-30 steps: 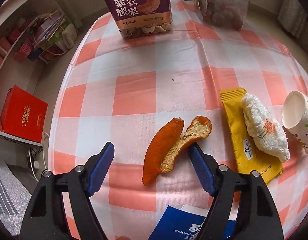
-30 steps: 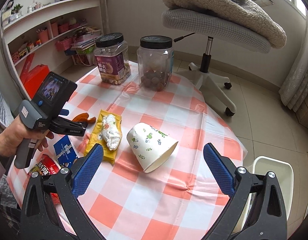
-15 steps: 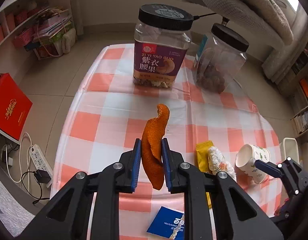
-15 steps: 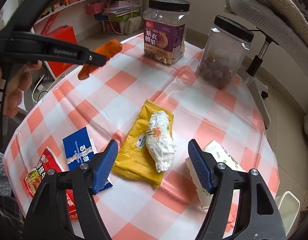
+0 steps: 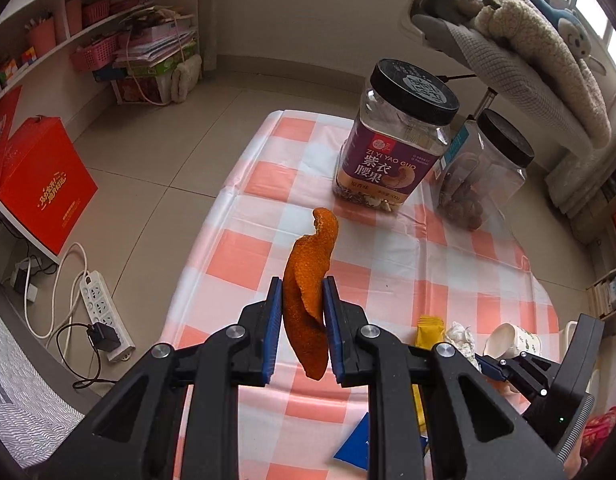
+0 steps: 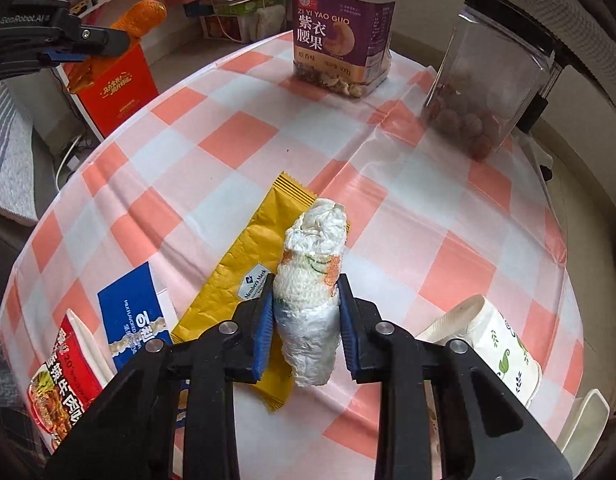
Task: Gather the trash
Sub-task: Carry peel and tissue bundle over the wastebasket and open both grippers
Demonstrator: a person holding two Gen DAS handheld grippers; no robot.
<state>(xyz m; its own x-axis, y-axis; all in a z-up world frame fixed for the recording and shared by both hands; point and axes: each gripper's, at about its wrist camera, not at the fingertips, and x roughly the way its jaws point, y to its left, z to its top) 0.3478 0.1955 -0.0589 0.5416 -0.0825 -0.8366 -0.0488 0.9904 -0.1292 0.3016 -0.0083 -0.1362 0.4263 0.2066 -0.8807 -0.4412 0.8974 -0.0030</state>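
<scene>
My left gripper (image 5: 302,320) is shut on an orange peel (image 5: 308,280) and holds it high above the checked table (image 5: 388,280). The peel also shows in the right wrist view (image 6: 142,16) at the upper left. My right gripper (image 6: 306,320) is shut on a crumpled white tissue wad (image 6: 312,280) that lies over a yellow wrapper (image 6: 244,272). A tipped paper cup (image 6: 496,344) lies to the right. A blue packet (image 6: 132,316) and a red snack packet (image 6: 64,376) lie to the left.
A purple-labelled nut jar (image 6: 342,36) and a clear jar of brown fruit (image 6: 488,92) stand at the table's far side. A white bin (image 6: 584,420) stands on the floor at the right. A red box (image 5: 40,184) and a power strip (image 5: 102,312) are on the left.
My left gripper lifted the peel higher above the table. My right gripper moved forward and closed on the tissue wad.
</scene>
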